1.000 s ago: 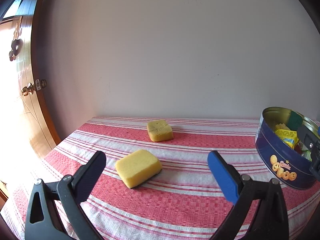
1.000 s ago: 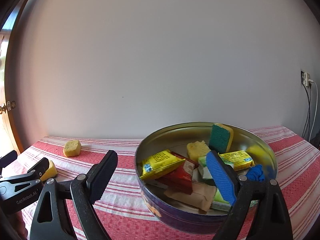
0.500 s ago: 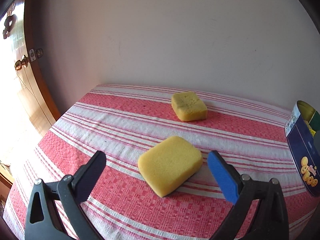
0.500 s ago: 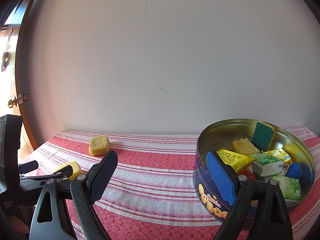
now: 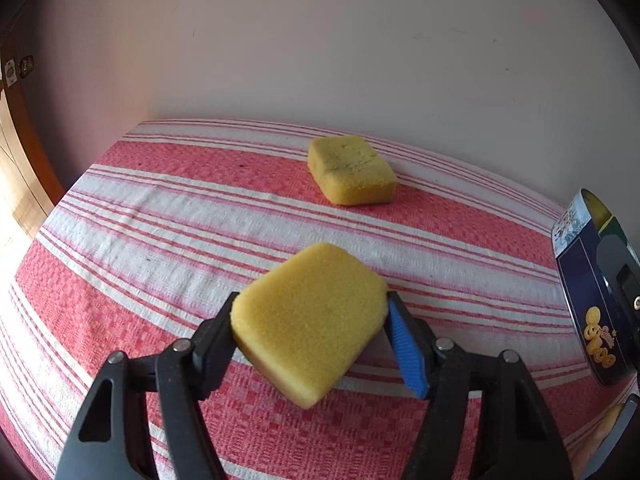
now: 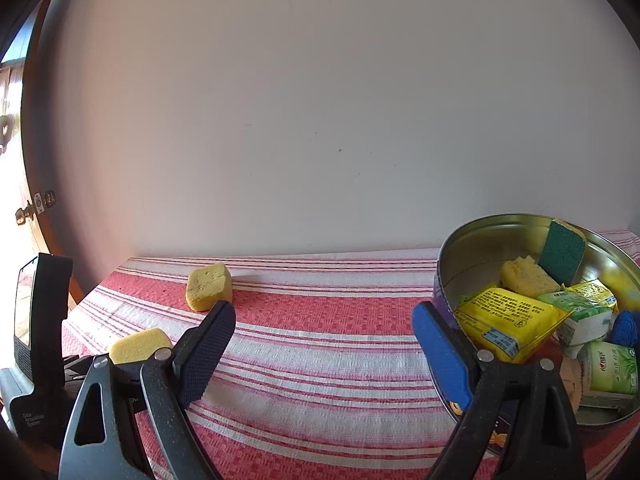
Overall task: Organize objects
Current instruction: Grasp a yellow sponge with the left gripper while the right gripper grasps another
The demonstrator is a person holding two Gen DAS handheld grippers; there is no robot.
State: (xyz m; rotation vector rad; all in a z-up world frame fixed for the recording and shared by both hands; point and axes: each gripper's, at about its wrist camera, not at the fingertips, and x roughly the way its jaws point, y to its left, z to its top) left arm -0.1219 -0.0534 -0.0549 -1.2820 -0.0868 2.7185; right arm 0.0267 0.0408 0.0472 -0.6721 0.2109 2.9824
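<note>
My left gripper (image 5: pixel 310 320) is shut on a yellow sponge (image 5: pixel 308 320), its two fingers pressed on the sponge's sides just above the red-and-white striped cloth (image 5: pixel 180 220). The same sponge (image 6: pixel 138 345) shows in the right wrist view at the far left. A second, rougher yellow sponge (image 5: pixel 350 170) lies farther back near the wall; it also shows in the right wrist view (image 6: pixel 208 286). My right gripper (image 6: pixel 324 344) is open and empty, left of the round blue cookie tin (image 6: pixel 472 252), which holds packets and sponges.
The tin's side (image 5: pixel 588 312) is at the right edge of the left wrist view. A white wall runs behind the table. A wooden door (image 6: pixel 24 216) with a knob stands at the left. The left tool's body (image 6: pixel 40 344) is at the far left.
My left gripper moved forward and closed on the near yellow sponge. My right gripper swung left, so the tin now sits at its right.
</note>
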